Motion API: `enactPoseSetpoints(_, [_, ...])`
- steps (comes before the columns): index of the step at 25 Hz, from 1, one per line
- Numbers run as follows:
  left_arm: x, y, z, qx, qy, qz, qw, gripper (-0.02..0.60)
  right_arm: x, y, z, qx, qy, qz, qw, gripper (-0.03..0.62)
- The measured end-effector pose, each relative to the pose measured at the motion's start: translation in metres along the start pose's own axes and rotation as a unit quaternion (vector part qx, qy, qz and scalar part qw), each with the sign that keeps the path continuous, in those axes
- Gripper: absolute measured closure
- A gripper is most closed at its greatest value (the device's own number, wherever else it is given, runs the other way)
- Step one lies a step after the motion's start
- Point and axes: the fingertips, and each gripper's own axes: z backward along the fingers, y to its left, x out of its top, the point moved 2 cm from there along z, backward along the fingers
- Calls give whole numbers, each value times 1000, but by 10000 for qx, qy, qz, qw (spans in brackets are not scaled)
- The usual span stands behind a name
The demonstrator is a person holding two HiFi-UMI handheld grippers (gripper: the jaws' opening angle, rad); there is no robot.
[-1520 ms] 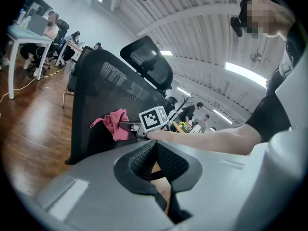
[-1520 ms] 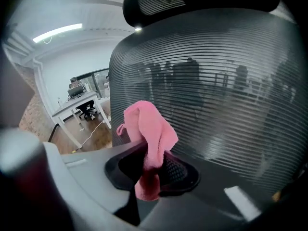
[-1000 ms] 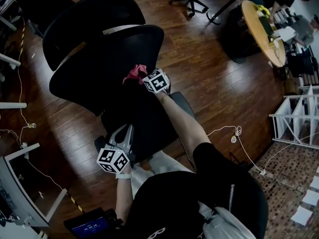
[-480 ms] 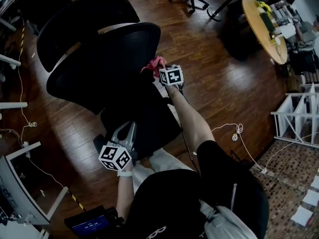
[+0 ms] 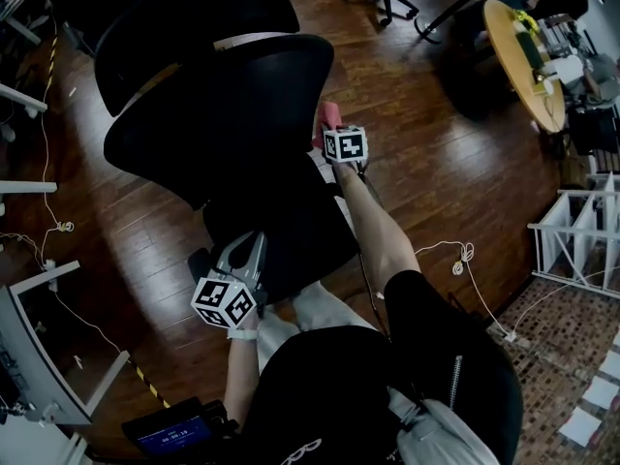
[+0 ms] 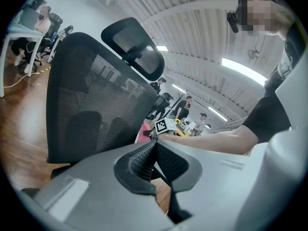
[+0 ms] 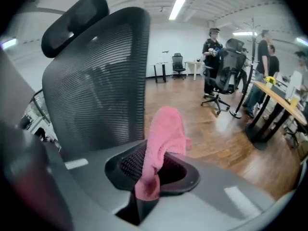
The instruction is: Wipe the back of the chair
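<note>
Pink cloth [image 5: 328,117] sits at the 3 o'clock edge of the chair back [image 5: 223,105] in the head view, in the right hand-held gripper [image 5: 332,132]. The left hand-held gripper [image 5: 247,248] hangs at 6 o'clock. Left gripper view: jaws pressed together, empty. Right gripper view: jaws clamped on the cloth, mesh at 9 o'clock.

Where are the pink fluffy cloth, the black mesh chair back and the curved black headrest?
Pink fluffy cloth [image 7: 162,131]: right gripper view, its bunched middle.
Black mesh chair back [image 7: 98,85]: right gripper view, middle of the mesh.
Curved black headrest [image 6: 135,47]: left gripper view, centre of its pad.
</note>
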Motion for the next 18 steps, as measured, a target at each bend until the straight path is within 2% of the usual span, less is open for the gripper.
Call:
enactPoseSetpoints(2, [1,3,8,31,-14,-10,10000,589,-2,31,-10,264,77,325,9991,543])
enactPoseSetpoints(4, [2,6,16,66,-30,-10,10000,589,-2,56,-16,339,138,532,9979,543])
enactPoseSetpoints(14, [7,32,71,286,-166,78,9994,589,-13,174,-33,792,316,1050,9908,543])
enactPoseSetpoints(18, [7,45,94,391,-205,91,9990,589,-23,222,-38,924,374,1069,9893,543])
